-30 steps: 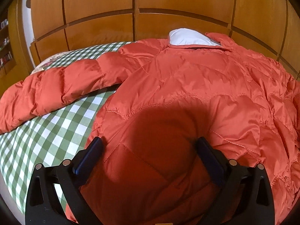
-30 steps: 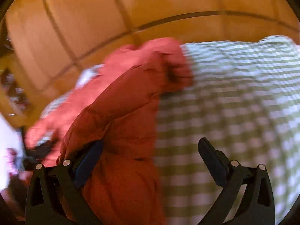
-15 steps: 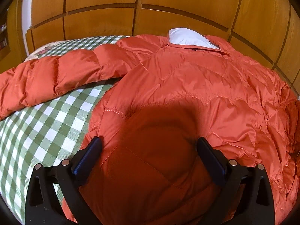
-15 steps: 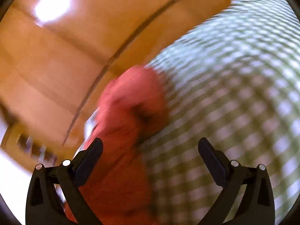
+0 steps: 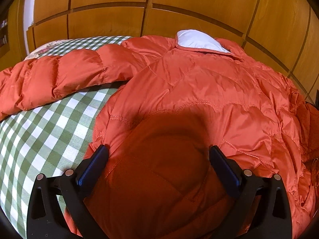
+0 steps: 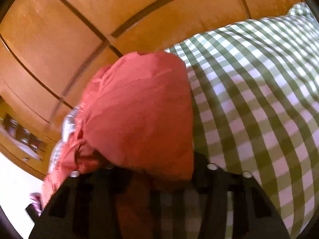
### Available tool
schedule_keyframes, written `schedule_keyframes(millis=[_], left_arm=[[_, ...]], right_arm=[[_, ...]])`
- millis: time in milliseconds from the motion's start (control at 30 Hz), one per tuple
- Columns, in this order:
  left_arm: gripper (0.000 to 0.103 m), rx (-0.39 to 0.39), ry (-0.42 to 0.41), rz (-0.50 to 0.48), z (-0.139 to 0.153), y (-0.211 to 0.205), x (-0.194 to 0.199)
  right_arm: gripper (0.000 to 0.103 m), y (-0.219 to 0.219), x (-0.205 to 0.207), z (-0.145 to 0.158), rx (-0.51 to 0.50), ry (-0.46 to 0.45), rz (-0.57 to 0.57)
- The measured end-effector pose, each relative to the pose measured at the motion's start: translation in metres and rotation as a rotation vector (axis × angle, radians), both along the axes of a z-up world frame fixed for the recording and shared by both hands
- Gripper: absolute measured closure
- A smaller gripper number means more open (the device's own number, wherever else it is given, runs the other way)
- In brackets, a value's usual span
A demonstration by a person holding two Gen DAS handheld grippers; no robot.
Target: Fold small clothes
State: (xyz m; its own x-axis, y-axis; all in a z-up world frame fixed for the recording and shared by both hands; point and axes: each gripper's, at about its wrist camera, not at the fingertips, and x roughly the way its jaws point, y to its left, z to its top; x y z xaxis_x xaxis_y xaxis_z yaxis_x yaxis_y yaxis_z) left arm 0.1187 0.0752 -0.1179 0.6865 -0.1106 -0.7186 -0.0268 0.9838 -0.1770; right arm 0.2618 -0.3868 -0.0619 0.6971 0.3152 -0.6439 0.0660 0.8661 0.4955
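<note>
An orange quilted puffer jacket [image 5: 199,91] lies spread on a green-and-white checked bedspread [image 5: 39,131], its white-lined collar [image 5: 197,39] at the far end and one sleeve [image 5: 59,75] stretched to the left. My left gripper [image 5: 157,159] is open, its jaws wide apart over the jacket's lower hem. In the blurred right wrist view, my right gripper [image 6: 151,171] has closed on a bunched part of the jacket [image 6: 139,107], which bulges up in front of the camera and hides the fingertips.
Wooden wardrobe panels [image 5: 151,10] stand close behind the bed. The checked bedspread [image 6: 259,99] extends to the right of the right gripper. A shelf with small items [image 6: 22,137] shows at the far left of the right wrist view.
My right gripper went from wide open beside the jacket to closed on a bunch of it, and the view swung. My left gripper stayed open over the hem, shifting slightly.
</note>
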Motion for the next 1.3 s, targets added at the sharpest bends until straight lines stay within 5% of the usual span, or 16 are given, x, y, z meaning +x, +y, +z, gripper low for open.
schedule_keyframes(millis=[167, 267, 433, 500, 533, 567, 600, 700, 800, 867, 1000, 1033, 1100, 1133, 1233, 1300], left_arm=[[0.003, -0.003, -0.001, -0.003, 0.0, 0.0, 0.0], [0.003, -0.003, -0.003, -0.004, 0.0, 0.0, 0.0], [0.003, -0.001, -0.006, -0.013, 0.001, 0.0, -0.001], [0.003, -0.004, -0.007, -0.013, 0.001, 0.0, -0.001], [0.003, -0.005, -0.007, -0.013, 0.001, 0.0, -0.001], [0.003, -0.006, -0.008, -0.013, 0.001, 0.0, -0.001], [0.003, -0.006, -0.008, -0.014, 0.002, 0.0, -0.001], [0.003, -0.005, -0.008, -0.013, 0.002, 0.0, -0.002], [0.003, -0.002, -0.007, -0.013, 0.002, 0.0, -0.002], [0.003, 0.002, -0.005, -0.013, 0.002, 0.0, -0.001], [0.003, 0.011, -0.004, -0.011, 0.002, -0.002, 0.0], [0.003, 0.012, -0.003, -0.011, 0.002, -0.002, 0.0], [0.003, 0.013, -0.002, -0.011, 0.002, -0.003, 0.0], [0.003, 0.012, -0.003, -0.012, 0.002, -0.003, 0.0], [0.003, 0.013, -0.003, -0.012, 0.002, -0.002, 0.0], [0.003, 0.013, -0.004, -0.012, 0.002, -0.003, 0.0]], right_arm=[[0.093, 0.005, -0.036, 0.092, -0.289, -0.229, -0.164], [0.093, 0.024, -0.072, 0.138, -0.58, -0.405, -0.238], [0.093, 0.041, -0.096, 0.127, -0.887, -0.433, -0.308], [0.084, 0.037, -0.089, 0.101, -0.848, -0.332, -0.212], [0.075, 0.027, -0.085, 0.082, -0.749, -0.257, -0.14], [0.042, 0.019, -0.084, 0.066, -0.659, -0.193, -0.106], [0.025, 0.009, -0.085, 0.051, -0.588, -0.136, -0.107], [0.023, -0.03, -0.094, 0.005, -0.37, 0.016, -0.192], [0.022, -0.057, -0.092, -0.018, -0.126, 0.073, -0.242], [0.022, -0.063, -0.085, -0.021, -0.089, 0.058, -0.273], [0.031, -0.065, -0.058, -0.023, -0.113, 0.055, -0.308], [0.04, -0.063, -0.049, -0.021, -0.147, 0.074, -0.321], [0.082, -0.064, -0.037, -0.008, -0.201, 0.088, -0.304], [0.086, -0.067, -0.037, -0.002, -0.239, 0.086, -0.317], [0.091, -0.081, -0.052, 0.055, -0.527, -0.031, -0.433], [0.09, -0.068, -0.072, 0.102, -0.86, -0.182, -0.437]])
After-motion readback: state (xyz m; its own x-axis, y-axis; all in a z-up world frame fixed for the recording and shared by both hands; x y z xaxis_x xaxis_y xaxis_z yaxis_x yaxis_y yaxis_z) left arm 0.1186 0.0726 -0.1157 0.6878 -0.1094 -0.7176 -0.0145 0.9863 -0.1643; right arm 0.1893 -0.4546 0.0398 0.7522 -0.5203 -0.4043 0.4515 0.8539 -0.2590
